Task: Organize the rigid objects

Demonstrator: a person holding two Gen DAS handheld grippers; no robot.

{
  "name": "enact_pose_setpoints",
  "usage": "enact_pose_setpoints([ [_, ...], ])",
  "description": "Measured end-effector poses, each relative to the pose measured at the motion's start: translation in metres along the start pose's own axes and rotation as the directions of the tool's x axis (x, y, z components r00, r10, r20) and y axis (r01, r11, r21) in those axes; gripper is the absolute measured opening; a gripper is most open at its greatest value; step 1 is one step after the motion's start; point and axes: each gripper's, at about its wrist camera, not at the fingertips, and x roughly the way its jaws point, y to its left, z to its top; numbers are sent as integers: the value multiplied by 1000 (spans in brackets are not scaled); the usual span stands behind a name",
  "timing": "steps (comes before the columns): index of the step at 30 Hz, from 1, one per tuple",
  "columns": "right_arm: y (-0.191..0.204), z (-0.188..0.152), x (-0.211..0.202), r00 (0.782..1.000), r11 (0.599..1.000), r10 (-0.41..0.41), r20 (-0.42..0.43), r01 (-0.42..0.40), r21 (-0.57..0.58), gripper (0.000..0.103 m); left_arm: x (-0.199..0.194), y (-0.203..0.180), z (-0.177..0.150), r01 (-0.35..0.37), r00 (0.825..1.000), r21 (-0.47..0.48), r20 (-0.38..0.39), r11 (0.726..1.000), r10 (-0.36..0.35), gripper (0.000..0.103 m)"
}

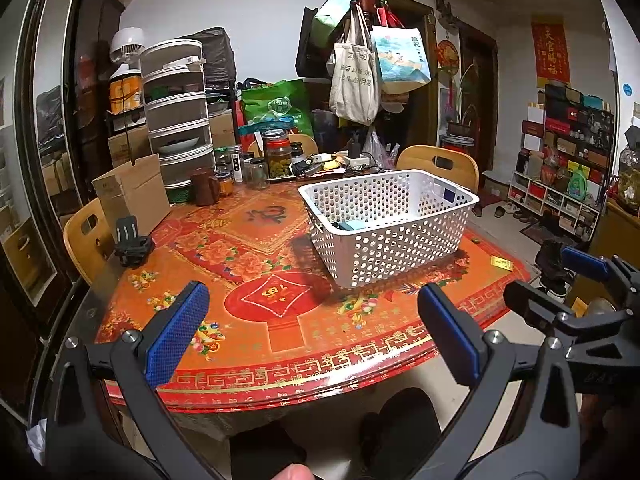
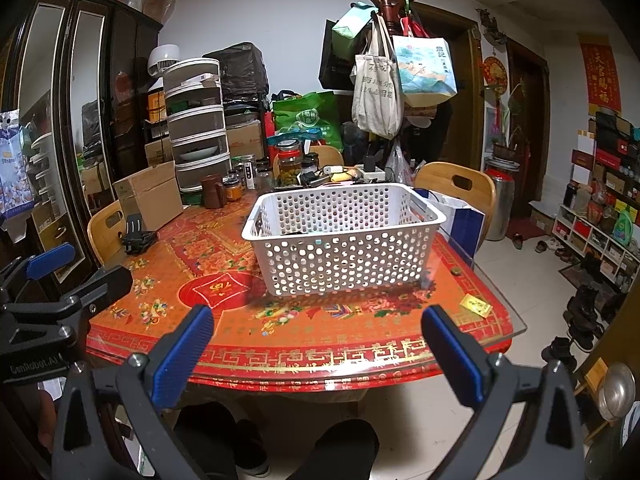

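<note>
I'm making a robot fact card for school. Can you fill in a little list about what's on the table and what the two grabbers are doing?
Table: round, red and gold patterned cover
Basket: white, full of holes, standing on the table; a few dark things inside, hard to make out
Small yellow card: on the table, to the right of the basket
Black clip holder: near the cardboard box
Left gripper: jaws wide apart, holding nothing
Right gripper: jaws wide apart, holding nothing
</note>
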Motion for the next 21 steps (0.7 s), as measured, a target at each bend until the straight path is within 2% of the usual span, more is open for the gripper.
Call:
enact_pose_setpoints([
  [21, 2, 1, 0, 1000, 1000, 2, 1, -2, -3, 103, -2, 2, -5, 0, 1000, 19, 3, 1000, 0, 103],
])
